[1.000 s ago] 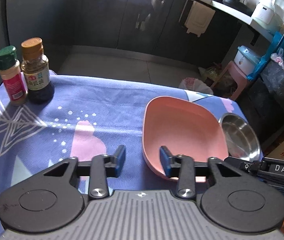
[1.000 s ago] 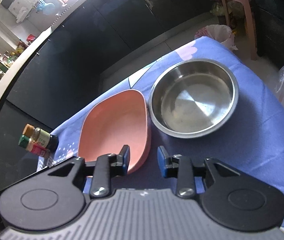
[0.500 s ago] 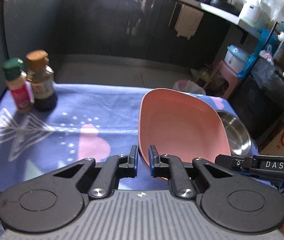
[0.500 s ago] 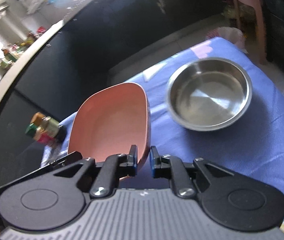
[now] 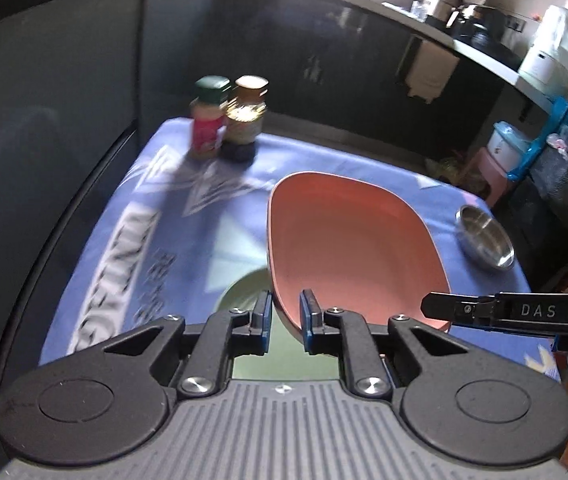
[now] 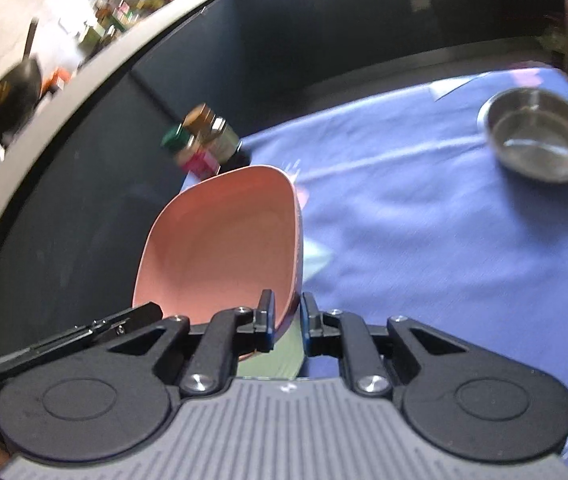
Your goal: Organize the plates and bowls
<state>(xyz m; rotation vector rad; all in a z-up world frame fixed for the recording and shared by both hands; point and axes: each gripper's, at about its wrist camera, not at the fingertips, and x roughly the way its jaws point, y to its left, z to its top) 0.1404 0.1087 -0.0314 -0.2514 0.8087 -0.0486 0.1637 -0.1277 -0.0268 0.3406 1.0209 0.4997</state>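
We hold the pink plate [image 5: 347,248] at centre frame, lifted off the blue cloth [image 5: 172,224]. The left gripper [image 5: 285,322] is clamped on its left rim, the right gripper [image 6: 285,320] on its right rim. Two spice bottles [image 5: 228,118] stand upper left near the cloth edge. A green dish [image 5: 244,284] lies beneath the plate. The steel bowl [image 5: 485,242] sits at right, well apart.
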